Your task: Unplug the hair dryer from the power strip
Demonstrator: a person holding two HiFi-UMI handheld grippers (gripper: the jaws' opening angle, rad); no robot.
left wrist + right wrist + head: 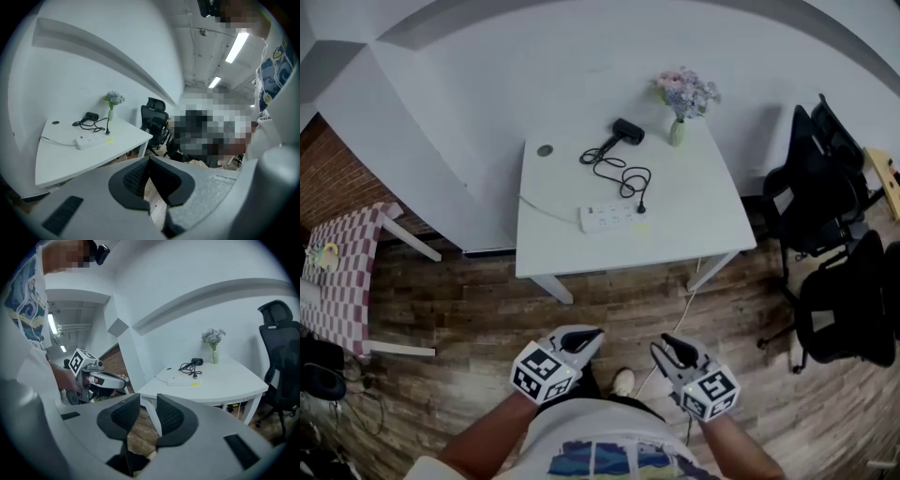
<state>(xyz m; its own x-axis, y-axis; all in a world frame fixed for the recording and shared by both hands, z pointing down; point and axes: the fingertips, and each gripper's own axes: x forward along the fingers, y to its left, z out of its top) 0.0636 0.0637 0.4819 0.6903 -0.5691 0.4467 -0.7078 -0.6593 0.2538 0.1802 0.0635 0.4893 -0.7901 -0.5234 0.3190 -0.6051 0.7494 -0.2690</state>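
Head view puts both empty claws, right claw [667,347] released and left claw [592,336] pinched together, short of the worktop [698,202] at 12 o'clock, where the plug [642,206] of the hair dryer [627,131] stands in the power strip [606,217]; pinning the strip while pulling straight up looks wisest.

We are seeing a black hair dryer [627,131], a white power strip [614,217], a white table [567,183] and a pink-and-white checked cloth [347,267].
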